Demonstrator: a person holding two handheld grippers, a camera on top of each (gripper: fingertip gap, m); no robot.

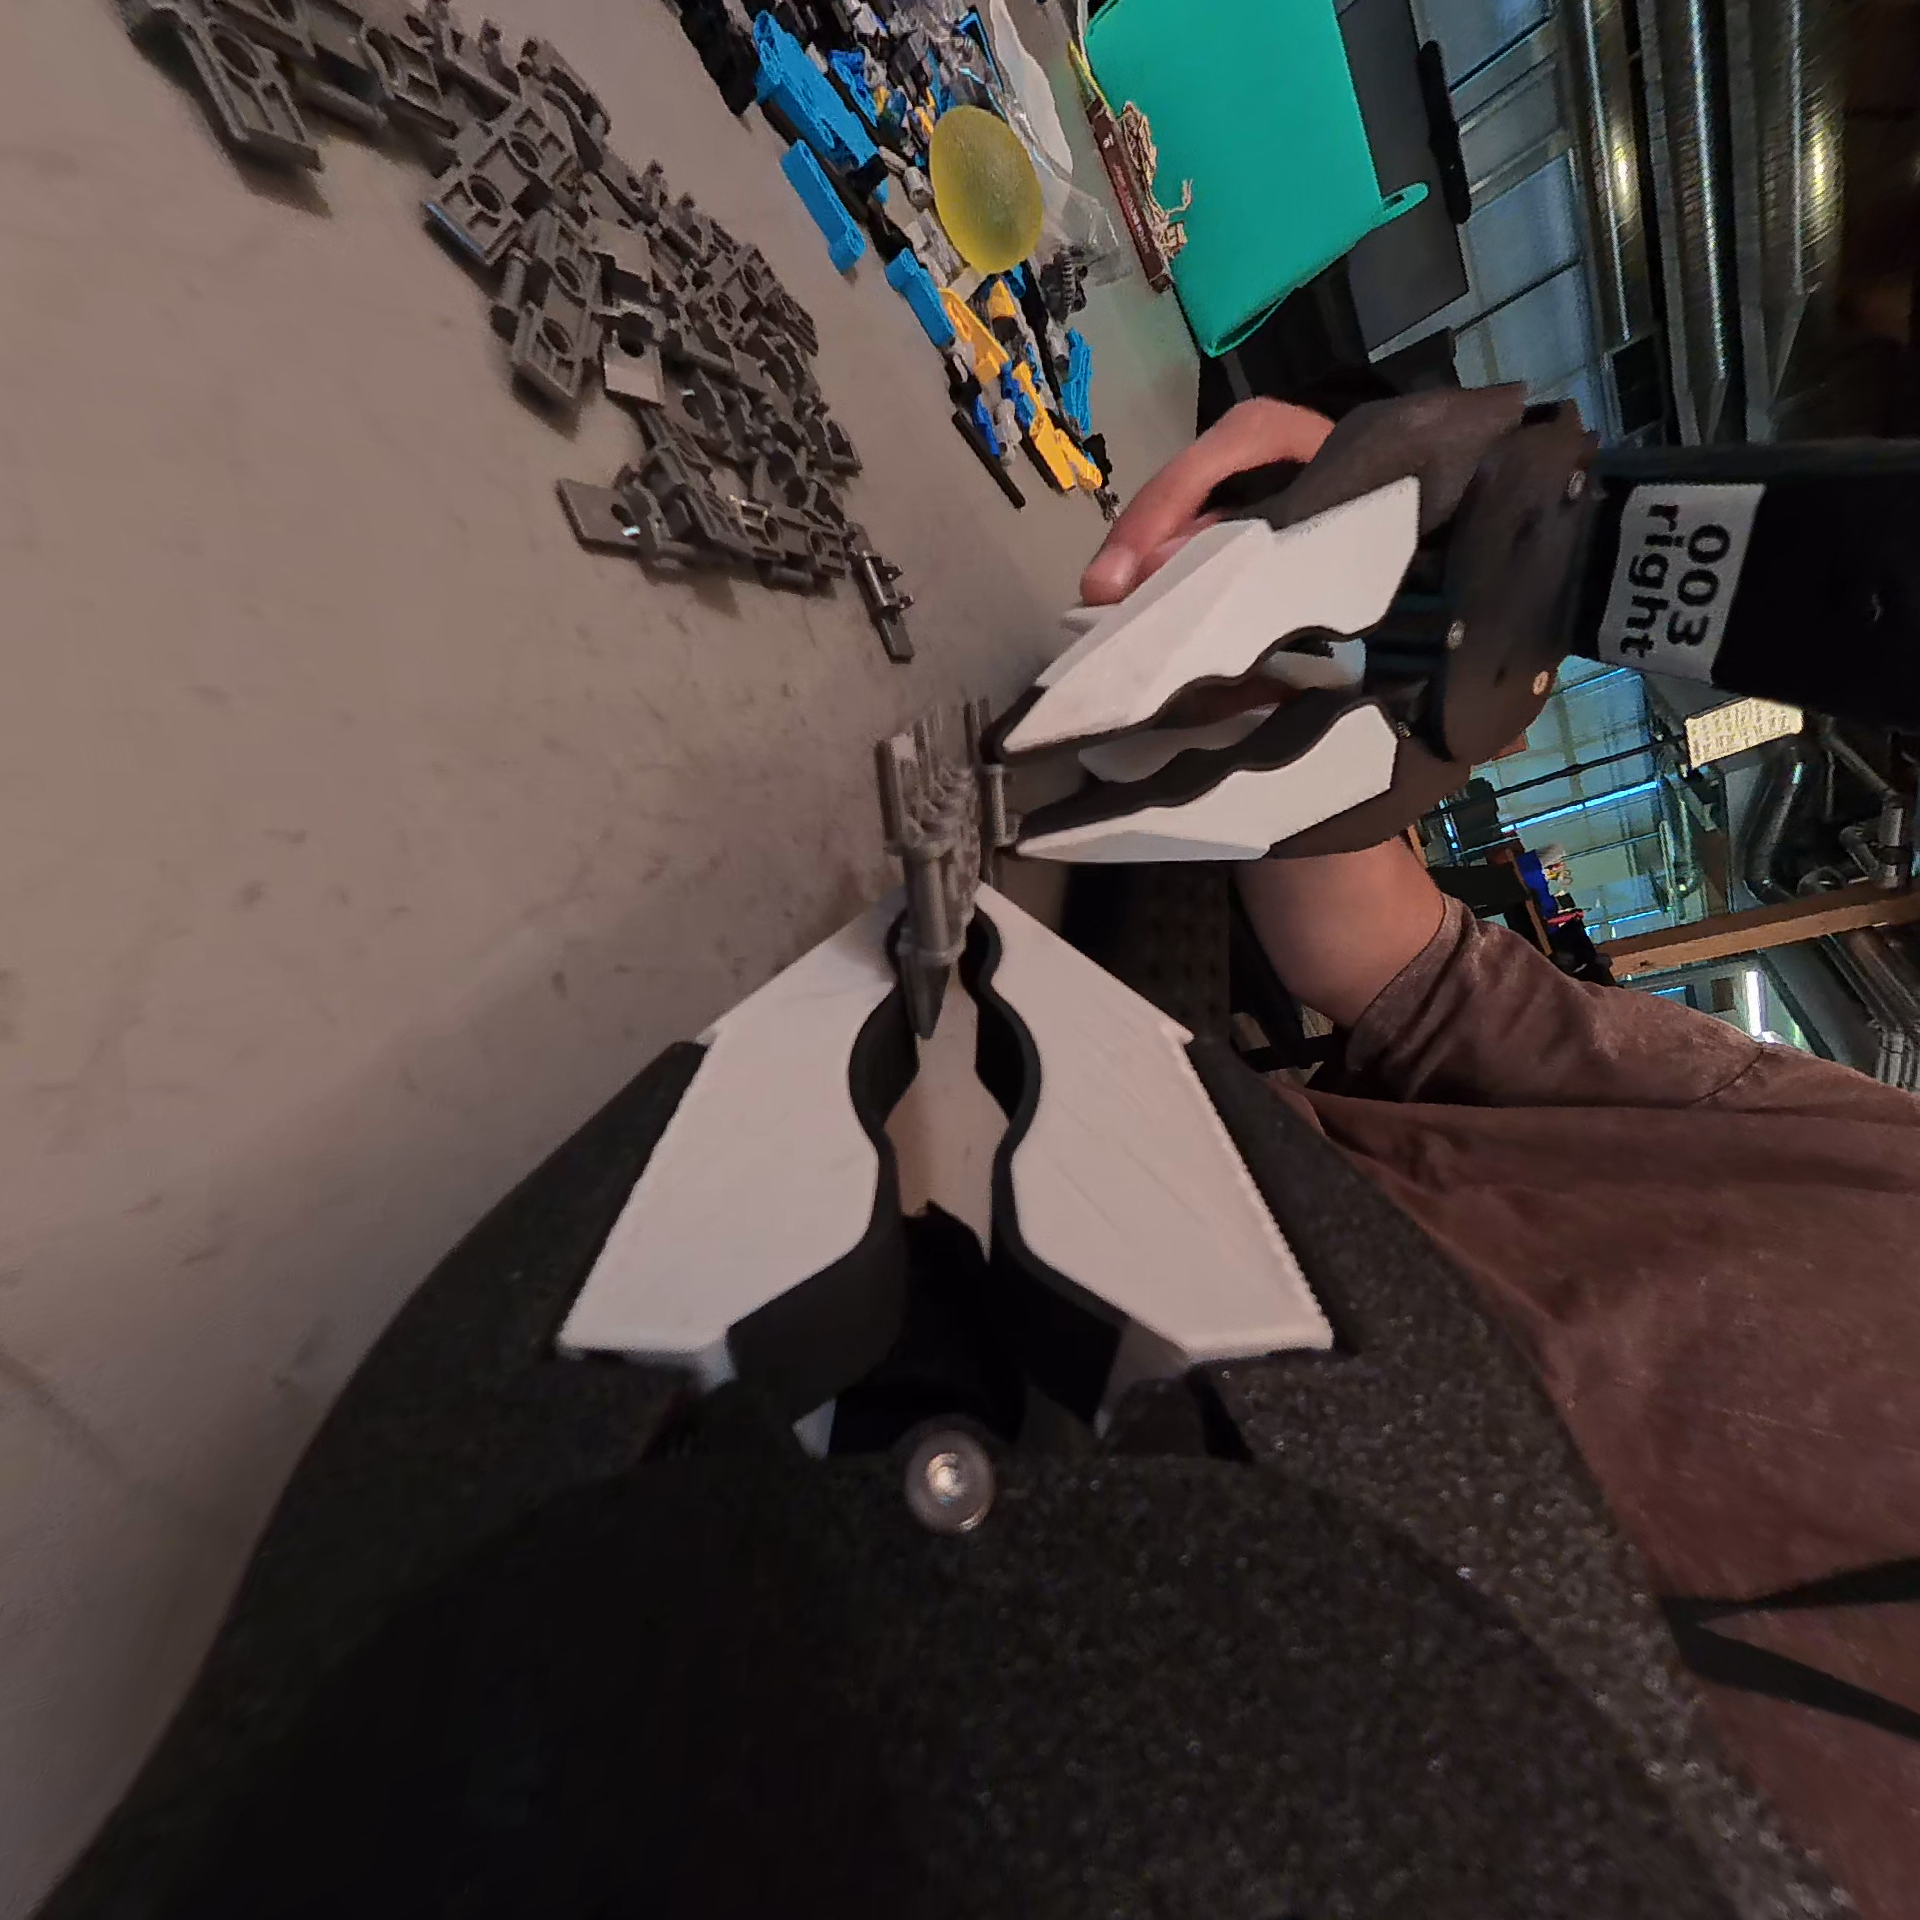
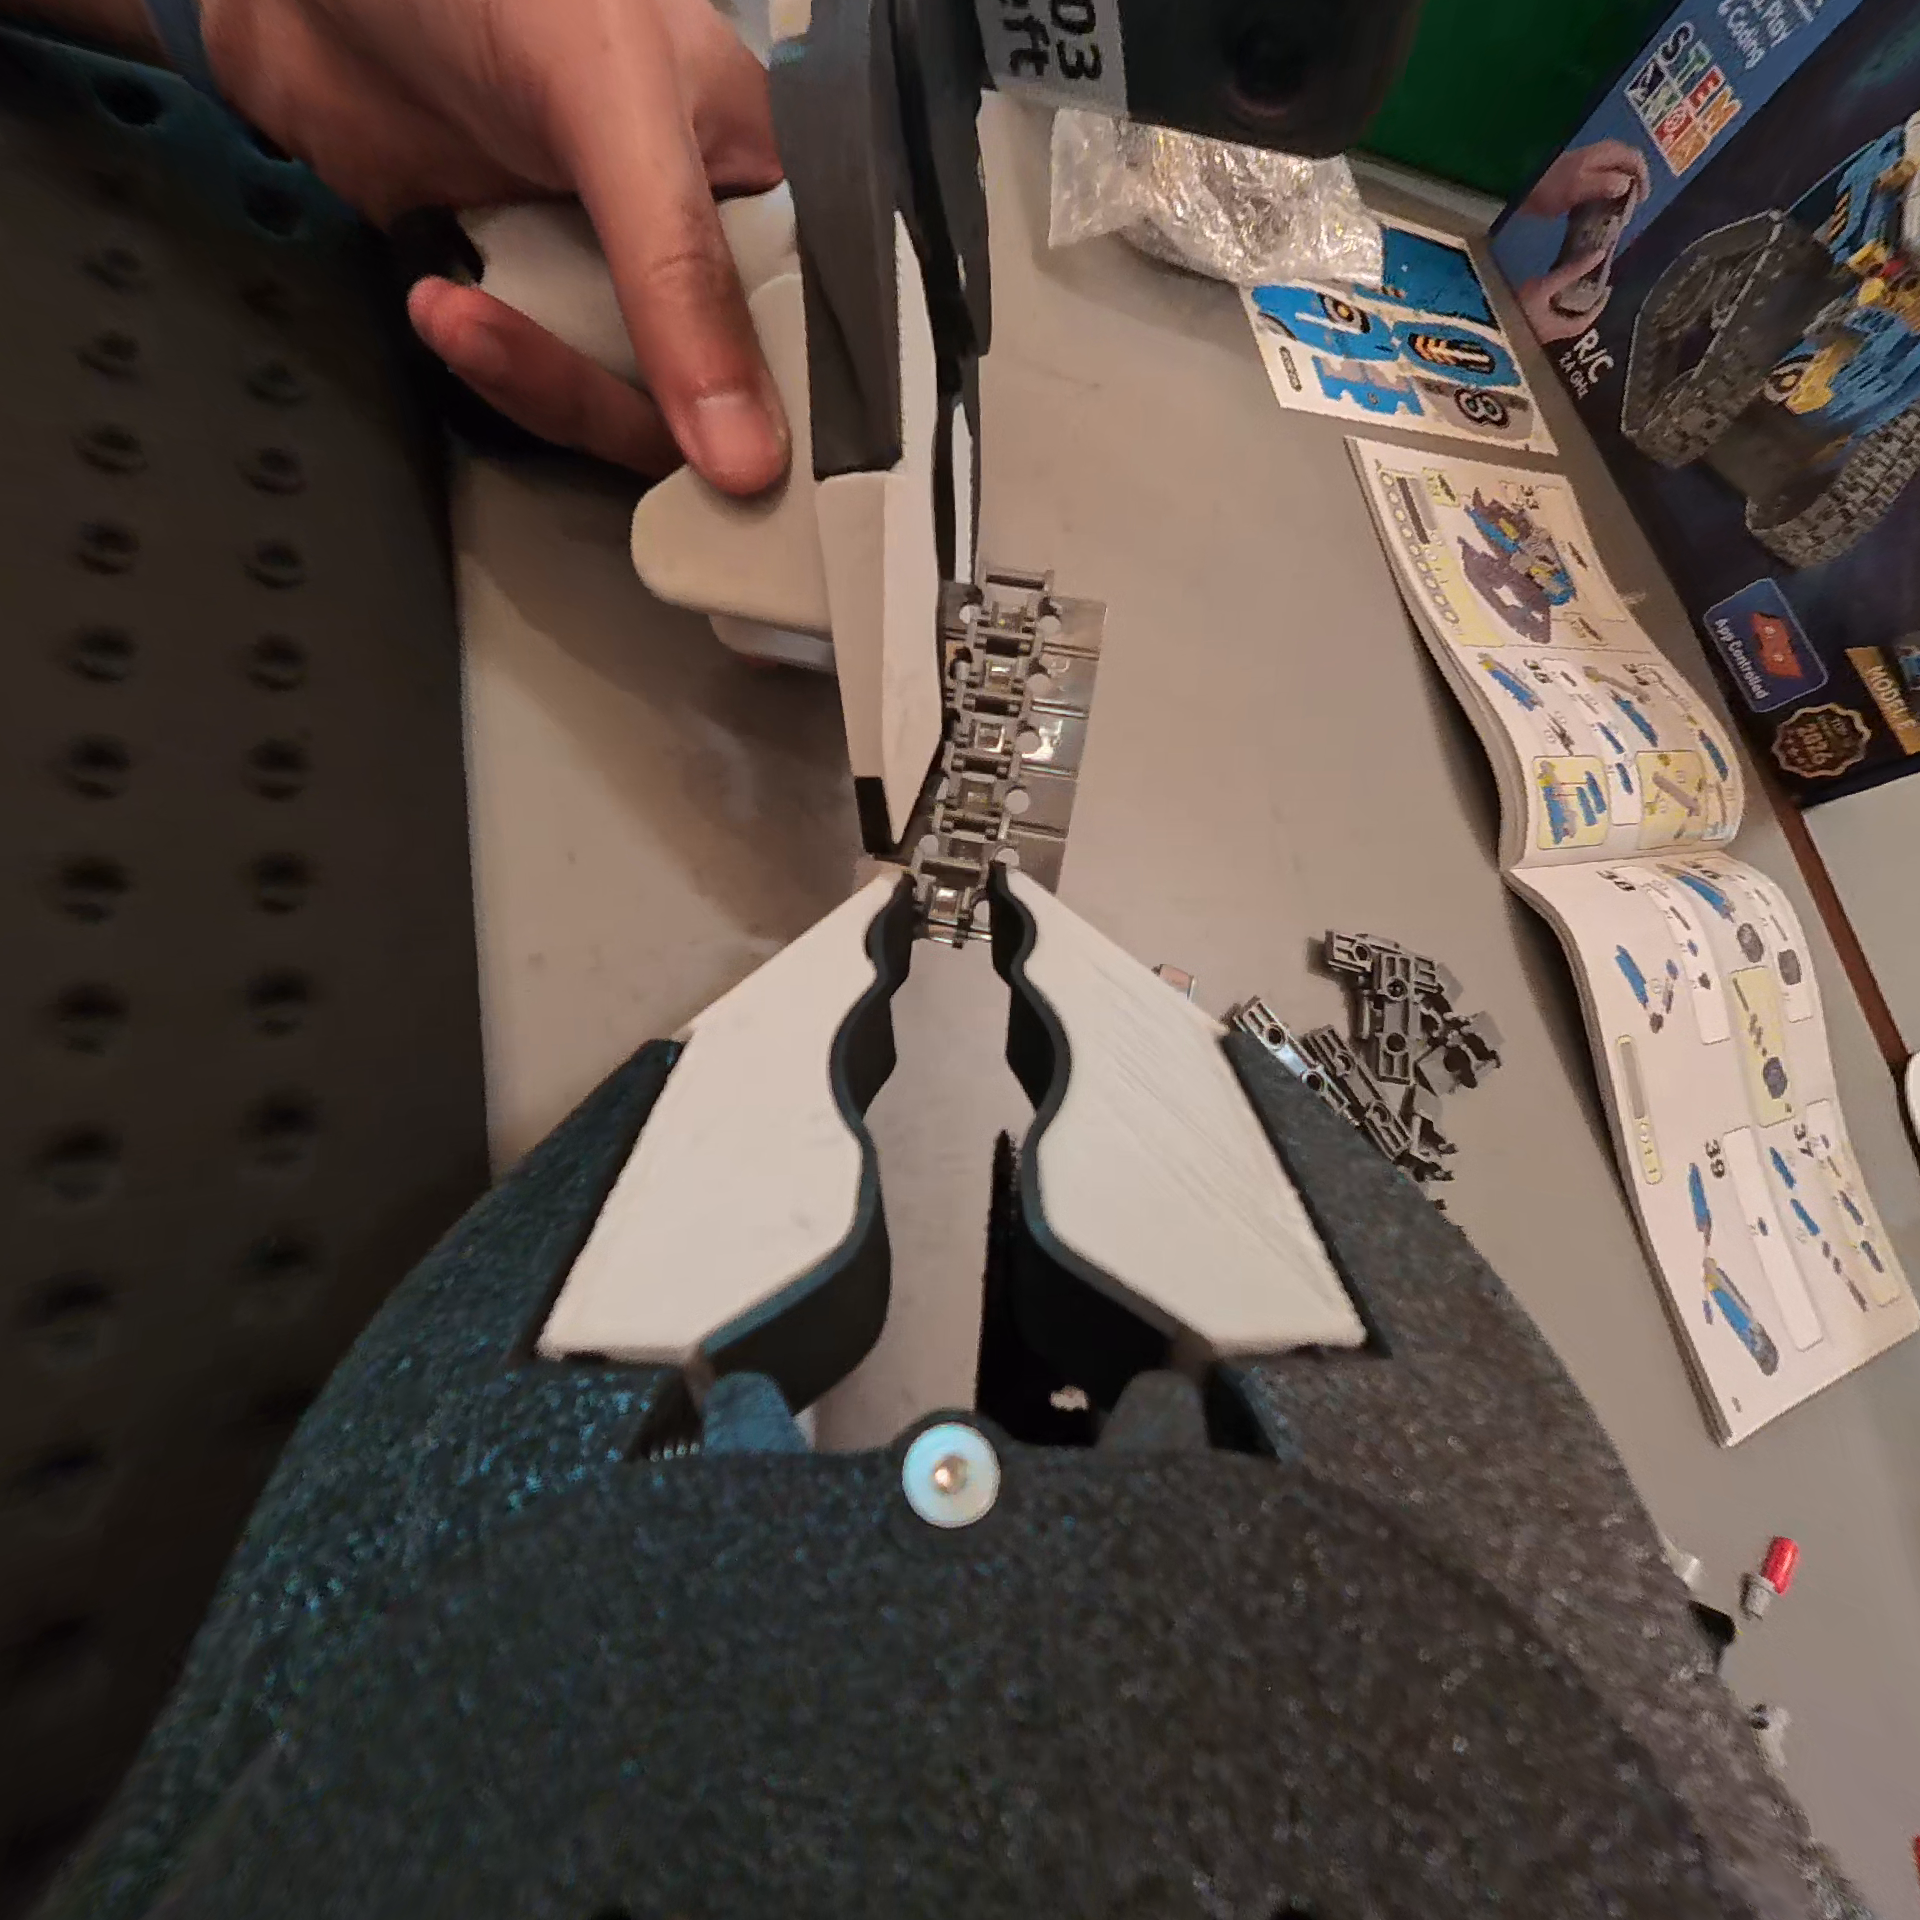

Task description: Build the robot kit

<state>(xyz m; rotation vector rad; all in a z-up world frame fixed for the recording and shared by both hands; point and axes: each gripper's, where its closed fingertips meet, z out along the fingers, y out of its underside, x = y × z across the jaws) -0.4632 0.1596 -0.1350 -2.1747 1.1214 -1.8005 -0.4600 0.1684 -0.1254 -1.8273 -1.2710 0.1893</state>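
A short grey track chain of linked plastic pieces (image 2: 997,727) is held just above the grey table (image 2: 1195,675) between both grippers. My right gripper (image 2: 948,894) is shut on the chain's near end link. My left gripper (image 2: 914,821) comes down from above and grips the chain's side near that same end, a hand (image 2: 582,260) on its white handle. In the left wrist view my left gripper (image 1: 935,920) is shut on the chain's (image 1: 935,821) lower end. My right gripper (image 1: 1003,790) meets it from the right, its tips on the chain.
A pile of loose grey links (image 1: 665,343) and blue, yellow and black parts (image 1: 935,260) lie farther along the table, by a yellow dome (image 1: 982,192). An open instruction booklet (image 2: 1621,831), sticker sheet (image 2: 1392,332), product box (image 2: 1766,364) and a few links (image 2: 1371,1039) lie right. The tips of both grippers are at nearly the same place. From either gripper's tips it is about 35 centimeters to the yellow dome (image 1: 982,192).
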